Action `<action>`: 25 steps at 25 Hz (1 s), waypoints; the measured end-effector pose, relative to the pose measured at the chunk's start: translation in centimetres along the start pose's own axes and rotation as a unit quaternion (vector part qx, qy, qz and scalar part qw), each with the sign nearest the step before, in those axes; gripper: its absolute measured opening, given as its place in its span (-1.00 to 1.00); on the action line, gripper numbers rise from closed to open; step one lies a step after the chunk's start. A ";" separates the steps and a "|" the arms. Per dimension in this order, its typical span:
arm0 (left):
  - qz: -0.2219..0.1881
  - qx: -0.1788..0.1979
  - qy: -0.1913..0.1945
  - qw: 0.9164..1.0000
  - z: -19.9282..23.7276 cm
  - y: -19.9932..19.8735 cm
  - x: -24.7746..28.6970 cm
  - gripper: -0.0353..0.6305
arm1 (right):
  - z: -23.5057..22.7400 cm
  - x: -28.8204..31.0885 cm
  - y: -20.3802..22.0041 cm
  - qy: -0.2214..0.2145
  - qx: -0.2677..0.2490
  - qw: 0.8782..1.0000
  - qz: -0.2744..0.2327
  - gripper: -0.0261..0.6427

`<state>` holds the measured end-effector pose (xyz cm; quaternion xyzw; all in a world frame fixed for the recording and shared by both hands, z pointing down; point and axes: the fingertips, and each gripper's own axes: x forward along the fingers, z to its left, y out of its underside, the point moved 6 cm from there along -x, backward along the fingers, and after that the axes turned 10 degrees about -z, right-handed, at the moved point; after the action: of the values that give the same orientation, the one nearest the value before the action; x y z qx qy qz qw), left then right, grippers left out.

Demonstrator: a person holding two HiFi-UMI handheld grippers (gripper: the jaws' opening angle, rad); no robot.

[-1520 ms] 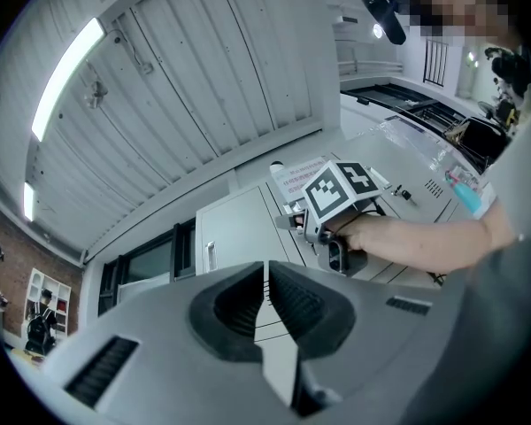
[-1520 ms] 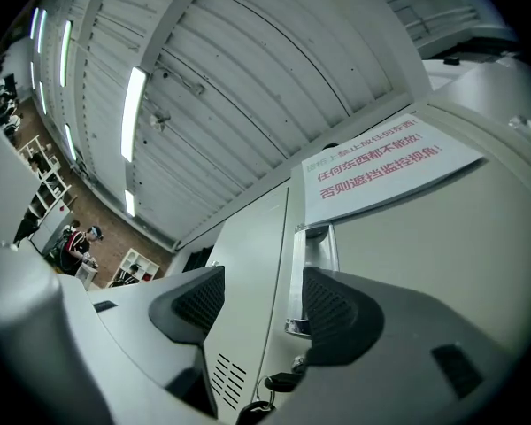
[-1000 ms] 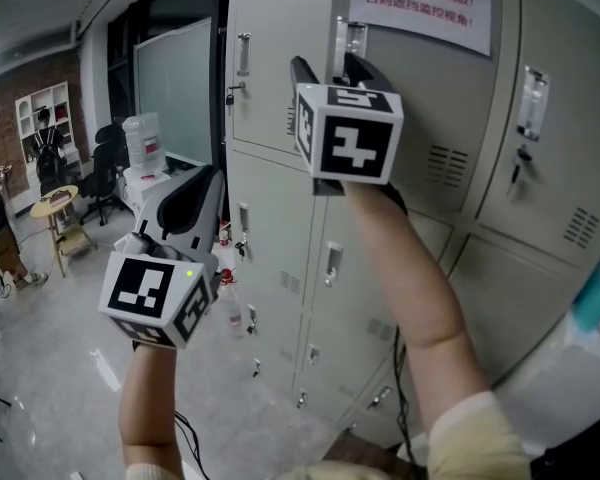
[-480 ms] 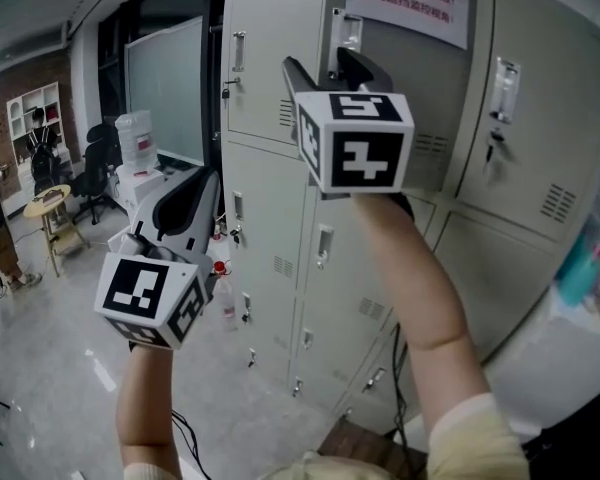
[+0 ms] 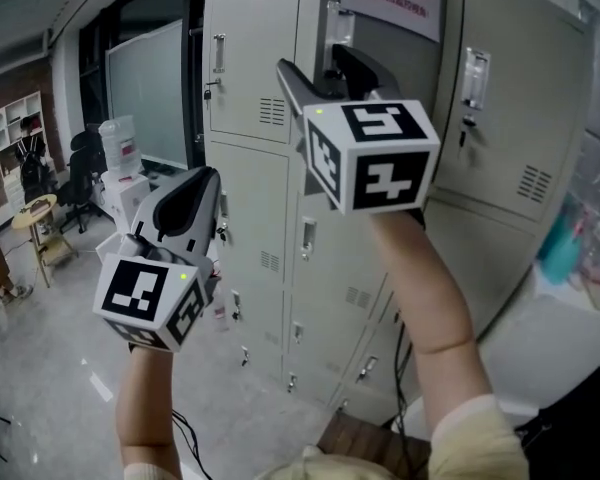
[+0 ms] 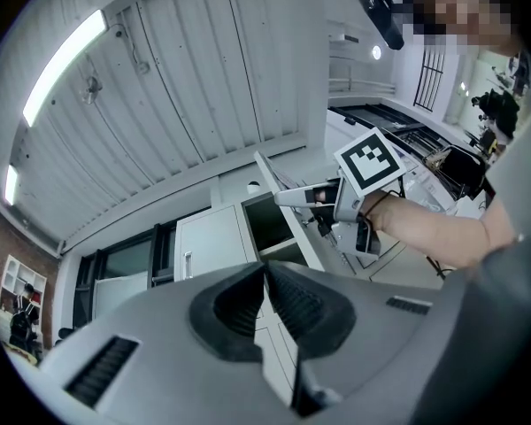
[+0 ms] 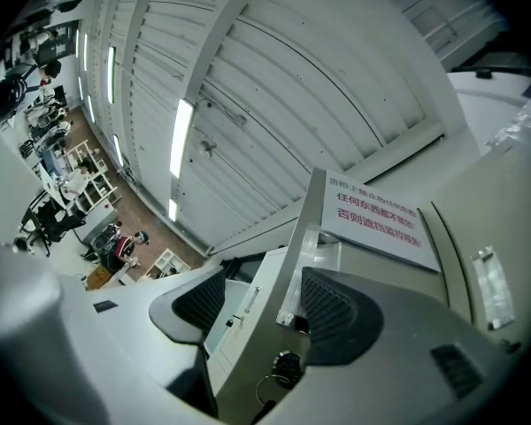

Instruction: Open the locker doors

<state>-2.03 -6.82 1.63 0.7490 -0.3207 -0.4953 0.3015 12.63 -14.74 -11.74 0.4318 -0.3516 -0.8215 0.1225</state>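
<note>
Locker door point(image 5: 412, 60): upper middle of bank, ajar | right tool point(image 7: 252, 304) spread astride its handle edge point(image 7: 294, 277), seemingly hooked rather than clamped, to swing it out | left tool point(image 6: 265, 304) pressed together, empty, parked low left, likely clear of the swing.

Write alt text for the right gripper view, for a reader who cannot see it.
The right claw, jaws apart, straddles the edge of a grey locker door near its keyed lock. A white sign with red print is on the door's front, and a ribbed ceiling with strip lights fills the background.
</note>
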 end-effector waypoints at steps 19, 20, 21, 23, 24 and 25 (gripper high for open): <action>-0.016 -0.022 0.048 0.998 -4.4 -1.9 0.0 -0.88 | -3.1 -7.0 -4.4 -0.022 -0.013 1.000 0.013 -0.18; -0.017 -0.023 0.052 0.998 -4.7 -1.9 0.1 -0.88 | -3.3 -7.3 -4.6 -0.021 -0.017 1.000 0.015 -0.18; -0.018 -0.025 0.055 0.998 -4.9 -2.0 0.2 -0.88 | -3.5 -7.6 -4.7 -0.020 -0.020 0.999 0.017 -0.18; -0.021 -0.027 0.061 0.998 -5.3 -2.1 0.3 -0.88 | -3.8 -8.2 -4.9 -0.018 -0.027 0.999 0.023 -0.18; -0.023 -0.029 0.064 0.997 -5.5 -2.2 0.3 -0.88 | -4.0 -8.4 -4.9 -0.017 -0.029 0.999 0.028 -0.18; -0.024 -0.030 0.067 0.997 -5.7 -2.2 0.4 -0.88 | -4.2 -8.6 -4.8 -0.015 -0.032 0.999 0.032 -0.18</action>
<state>3.80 -4.99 1.56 0.7785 -0.2664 -0.4609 0.3326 21.64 -8.87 -11.25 0.4035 -0.3408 -0.8345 0.1571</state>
